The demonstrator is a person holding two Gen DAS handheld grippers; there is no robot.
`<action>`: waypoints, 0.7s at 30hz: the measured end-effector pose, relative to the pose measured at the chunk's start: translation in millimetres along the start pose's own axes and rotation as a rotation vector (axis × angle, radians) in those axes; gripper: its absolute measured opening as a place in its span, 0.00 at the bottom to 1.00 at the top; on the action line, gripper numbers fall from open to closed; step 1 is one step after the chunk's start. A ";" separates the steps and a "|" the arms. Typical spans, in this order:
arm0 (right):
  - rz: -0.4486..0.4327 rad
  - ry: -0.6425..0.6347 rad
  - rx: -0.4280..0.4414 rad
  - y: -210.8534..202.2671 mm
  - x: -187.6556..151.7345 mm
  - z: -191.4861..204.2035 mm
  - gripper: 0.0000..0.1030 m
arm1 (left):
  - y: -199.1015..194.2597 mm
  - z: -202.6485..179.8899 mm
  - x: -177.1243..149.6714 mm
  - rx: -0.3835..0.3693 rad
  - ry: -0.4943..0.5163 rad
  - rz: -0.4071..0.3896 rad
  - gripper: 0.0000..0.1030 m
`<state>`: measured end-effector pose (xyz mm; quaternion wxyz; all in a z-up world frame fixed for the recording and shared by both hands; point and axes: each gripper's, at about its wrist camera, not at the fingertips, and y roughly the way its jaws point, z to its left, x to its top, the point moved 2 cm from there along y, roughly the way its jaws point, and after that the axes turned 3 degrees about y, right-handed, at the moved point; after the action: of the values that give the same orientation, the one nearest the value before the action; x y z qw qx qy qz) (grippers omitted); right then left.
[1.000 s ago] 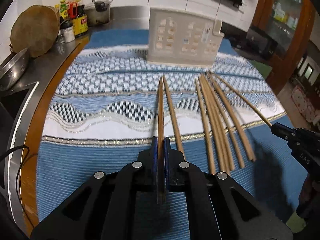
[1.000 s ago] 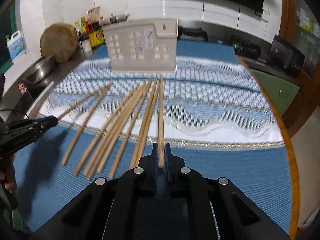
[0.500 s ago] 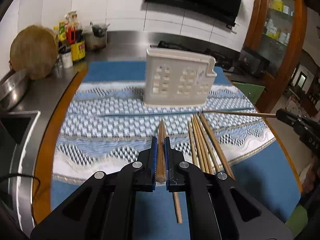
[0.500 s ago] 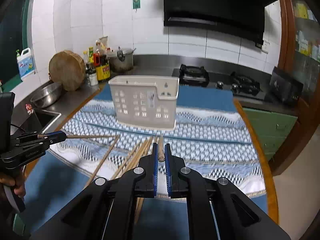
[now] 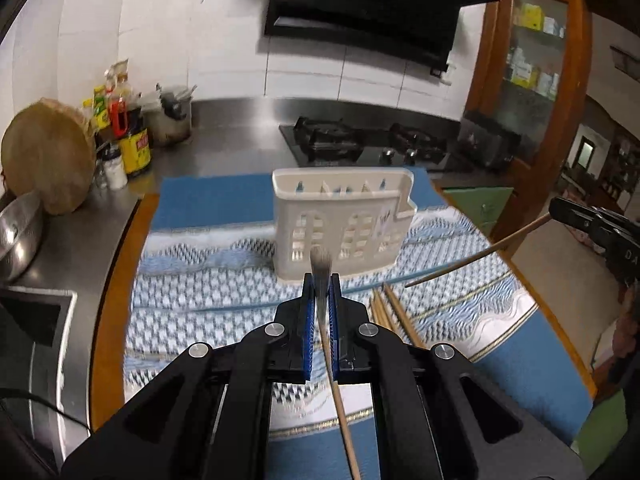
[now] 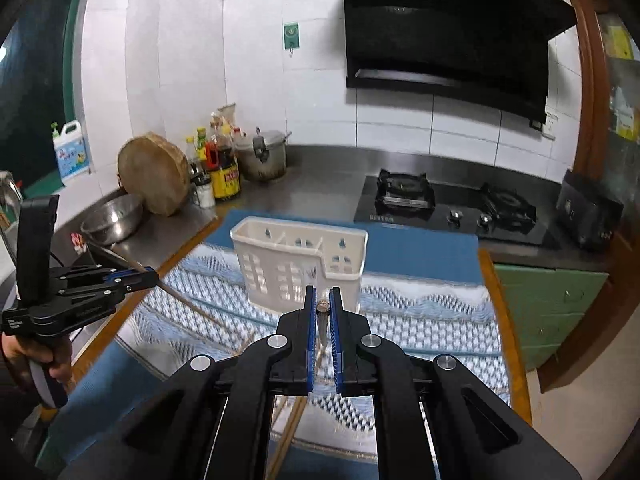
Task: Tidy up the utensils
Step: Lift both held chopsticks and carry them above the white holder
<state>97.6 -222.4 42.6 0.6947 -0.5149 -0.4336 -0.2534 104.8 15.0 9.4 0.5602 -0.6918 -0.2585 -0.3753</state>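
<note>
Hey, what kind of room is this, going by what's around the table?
Most likely a home kitchen: a black two-burner gas hob set into a steel counter, a black range hood on the white tiled wall above it, and sauce bottles beside a round wooden chopping block.

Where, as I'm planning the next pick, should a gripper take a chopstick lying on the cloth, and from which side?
Take the outermost chopstick of the bundle near its closer end, from above, jaws across the shaft. They lie flat, packed side by side on the cloth, so probably only the edge one leaves finger room.
</note>
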 end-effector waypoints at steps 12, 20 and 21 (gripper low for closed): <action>-0.115 -0.071 0.025 -17.9 93.2 -3.2 0.06 | -39.7 -1.8 87.8 -0.019 0.036 -0.197 0.05; -0.068 -0.089 0.012 20.3 102.3 0.5 0.06 | -20.8 -1.1 137.1 0.064 0.044 -0.316 0.05; -0.057 -0.086 0.013 25.7 100.9 0.3 0.06 | -12.1 0.6 138.6 0.071 0.039 -0.306 0.05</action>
<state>168.0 -203.9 117.0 0.6713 -0.5082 -0.4792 -0.2480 176.5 9.8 128.5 0.5254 -0.6167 -0.3630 -0.4603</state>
